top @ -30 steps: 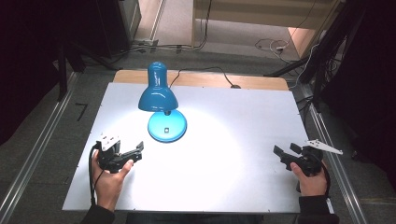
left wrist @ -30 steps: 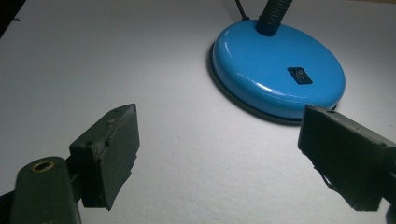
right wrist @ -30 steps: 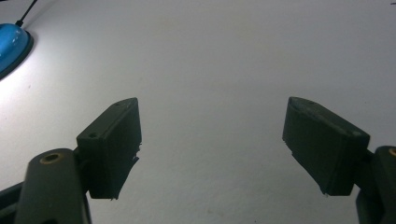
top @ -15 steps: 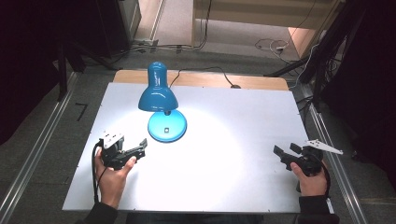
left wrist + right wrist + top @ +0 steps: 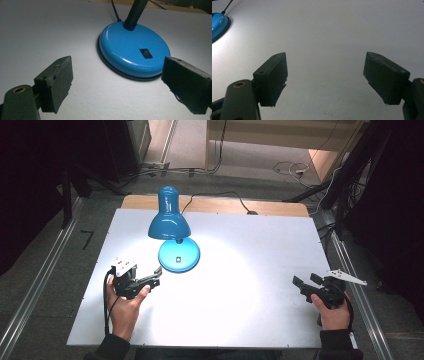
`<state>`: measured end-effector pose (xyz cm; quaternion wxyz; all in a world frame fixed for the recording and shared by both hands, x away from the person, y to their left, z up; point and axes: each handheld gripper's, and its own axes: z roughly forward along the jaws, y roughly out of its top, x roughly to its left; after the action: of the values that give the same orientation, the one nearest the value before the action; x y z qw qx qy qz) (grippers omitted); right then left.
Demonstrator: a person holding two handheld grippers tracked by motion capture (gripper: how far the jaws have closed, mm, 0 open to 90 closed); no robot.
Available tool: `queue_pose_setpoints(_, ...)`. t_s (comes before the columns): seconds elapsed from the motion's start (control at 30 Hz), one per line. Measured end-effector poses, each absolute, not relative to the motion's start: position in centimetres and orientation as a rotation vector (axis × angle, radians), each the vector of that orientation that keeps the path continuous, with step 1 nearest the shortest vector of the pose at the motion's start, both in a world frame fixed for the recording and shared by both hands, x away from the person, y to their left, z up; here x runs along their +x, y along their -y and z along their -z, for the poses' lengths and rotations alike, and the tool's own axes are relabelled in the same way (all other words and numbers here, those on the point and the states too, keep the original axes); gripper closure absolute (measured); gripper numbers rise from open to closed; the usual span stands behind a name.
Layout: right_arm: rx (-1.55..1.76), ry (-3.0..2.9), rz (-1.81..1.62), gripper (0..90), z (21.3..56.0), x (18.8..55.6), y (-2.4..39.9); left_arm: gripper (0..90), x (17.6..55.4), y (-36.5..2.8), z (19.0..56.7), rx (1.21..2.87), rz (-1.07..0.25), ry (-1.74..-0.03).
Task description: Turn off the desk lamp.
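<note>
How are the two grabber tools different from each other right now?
The left tool sits close to the blue lamp and points at its base; the right tool is far from it, near the table's right edge, over bare table. The right tool has a grey plate on top; the left has a white block. Both are open and hold nothing.

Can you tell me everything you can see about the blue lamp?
The blue lamp stands upright near the back left of the white table, and it is switched on: a bright pool of light falls on the table in front of it. It looks like glossy painted metal. Its round base lies flat on the table and carries a small black rocker switch. A black ribbed neck rises from the base to the bell-shaped shade. A black cord runs off behind it. The left gripper points at the base without touching it.
</note>
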<state>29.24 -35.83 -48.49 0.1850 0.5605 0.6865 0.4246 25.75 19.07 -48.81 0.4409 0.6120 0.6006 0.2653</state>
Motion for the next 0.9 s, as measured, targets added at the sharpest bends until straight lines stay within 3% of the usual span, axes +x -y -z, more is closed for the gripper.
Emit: queue_pose_setpoints(0.9, 1.573, -1.944, -1.197, 18.2, 48.5, 29.3, 35.7, 13.4, 26.6, -17.9, 48.8, 1.549, -0.655, -1.466)
